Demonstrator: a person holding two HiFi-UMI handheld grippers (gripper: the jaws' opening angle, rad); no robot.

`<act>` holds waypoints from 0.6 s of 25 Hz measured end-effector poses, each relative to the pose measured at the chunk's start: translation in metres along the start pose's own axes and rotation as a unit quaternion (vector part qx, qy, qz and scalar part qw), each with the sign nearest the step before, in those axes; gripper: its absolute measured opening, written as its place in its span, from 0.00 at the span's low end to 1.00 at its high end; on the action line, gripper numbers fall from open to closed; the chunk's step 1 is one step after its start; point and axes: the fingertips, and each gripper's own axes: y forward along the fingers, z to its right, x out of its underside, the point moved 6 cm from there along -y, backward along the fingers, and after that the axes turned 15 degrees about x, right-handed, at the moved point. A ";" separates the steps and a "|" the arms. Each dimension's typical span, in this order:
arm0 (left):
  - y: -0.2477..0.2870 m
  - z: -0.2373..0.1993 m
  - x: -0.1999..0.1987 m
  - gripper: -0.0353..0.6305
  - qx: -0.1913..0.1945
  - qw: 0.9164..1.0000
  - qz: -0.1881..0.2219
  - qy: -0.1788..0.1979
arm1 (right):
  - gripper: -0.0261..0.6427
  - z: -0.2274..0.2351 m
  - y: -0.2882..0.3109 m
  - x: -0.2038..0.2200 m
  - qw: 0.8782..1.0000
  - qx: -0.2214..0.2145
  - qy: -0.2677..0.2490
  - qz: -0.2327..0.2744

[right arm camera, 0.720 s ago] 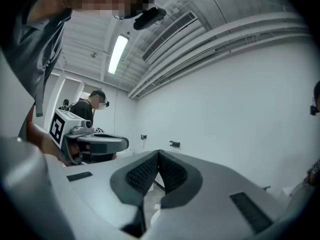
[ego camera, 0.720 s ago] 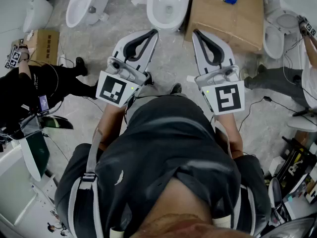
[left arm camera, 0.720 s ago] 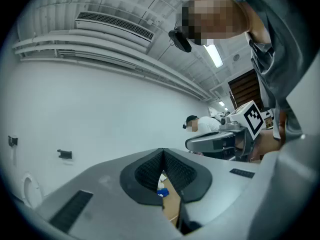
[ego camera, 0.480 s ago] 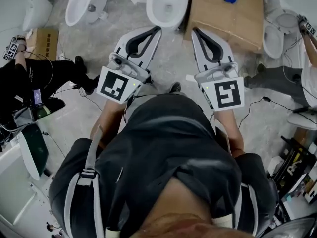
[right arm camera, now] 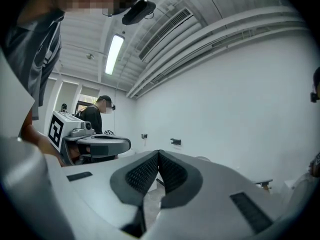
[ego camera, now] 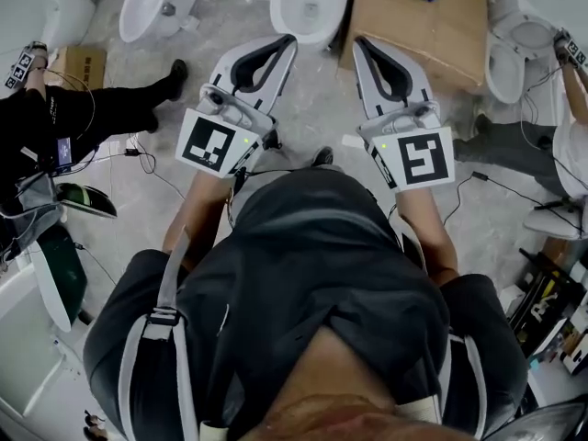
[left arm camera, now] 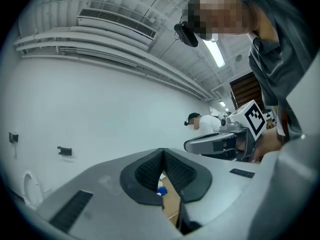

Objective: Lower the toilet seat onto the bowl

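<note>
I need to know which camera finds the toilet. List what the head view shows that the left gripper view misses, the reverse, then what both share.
Head view only: the toilet straight ahead on the floor. Left gripper view only: the ceiling light and air vent above a white wall. Both: the left gripper and right gripper, each shut with nothing held.

Glossy white ceramic toilet (ego camera: 292,21), matt brown cardboard box (ego camera: 441,35), rough mottled grey concrete floor (ego camera: 322,99)
</note>
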 end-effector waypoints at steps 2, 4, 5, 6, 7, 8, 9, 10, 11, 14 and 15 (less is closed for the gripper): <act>-0.001 0.002 -0.003 0.06 -0.003 1.000 0.002 0.000 | 0.05 -0.001 -0.001 -0.004 1.000 0.001 -0.001 0.010; -0.003 0.004 -0.007 0.06 -0.009 1.000 0.010 0.005 | 0.05 0.001 -0.002 -0.006 1.000 0.005 -0.009 0.019; -0.005 0.006 -0.008 0.06 -0.011 1.000 0.012 0.008 | 0.05 0.002 -0.004 -0.006 1.000 0.007 -0.010 0.021; -0.006 0.008 -0.008 0.06 -0.012 1.000 0.012 0.012 | 0.05 0.002 -0.006 -0.006 1.000 0.009 -0.008 0.022; -0.008 0.011 -0.008 0.06 -0.011 1.000 0.009 0.016 | 0.05 0.002 -0.008 -0.005 1.000 0.011 -0.005 0.022; -0.010 0.013 -0.008 0.06 -0.010 1.000 0.006 0.021 | 0.05 0.001 -0.011 -0.003 1.000 0.012 -0.004 0.019; -0.011 0.015 -0.008 0.06 -0.009 1.000 0.003 0.026 | 0.05 0.000 -0.014 -0.002 1.000 0.011 -0.005 0.016; -0.013 0.016 -0.008 0.06 -0.010 1.000 0.001 0.029 | 0.05 -0.002 -0.017 -0.002 1.000 0.009 -0.006 0.016; -0.014 0.017 -0.008 0.06 -0.011 0.999 0.001 0.030 | 0.05 -0.004 -0.019 -0.003 1.000 0.007 -0.006 0.019; -0.019 0.019 -0.009 0.06 -0.016 0.999 0.002 0.029 | 0.05 -0.008 -0.022 -0.005 1.000 0.004 -0.001 0.031; -0.021 0.018 -0.009 0.06 -0.016 0.999 0.001 0.030 | 0.05 -0.010 -0.021 -0.004 1.000 0.004 -0.001 0.031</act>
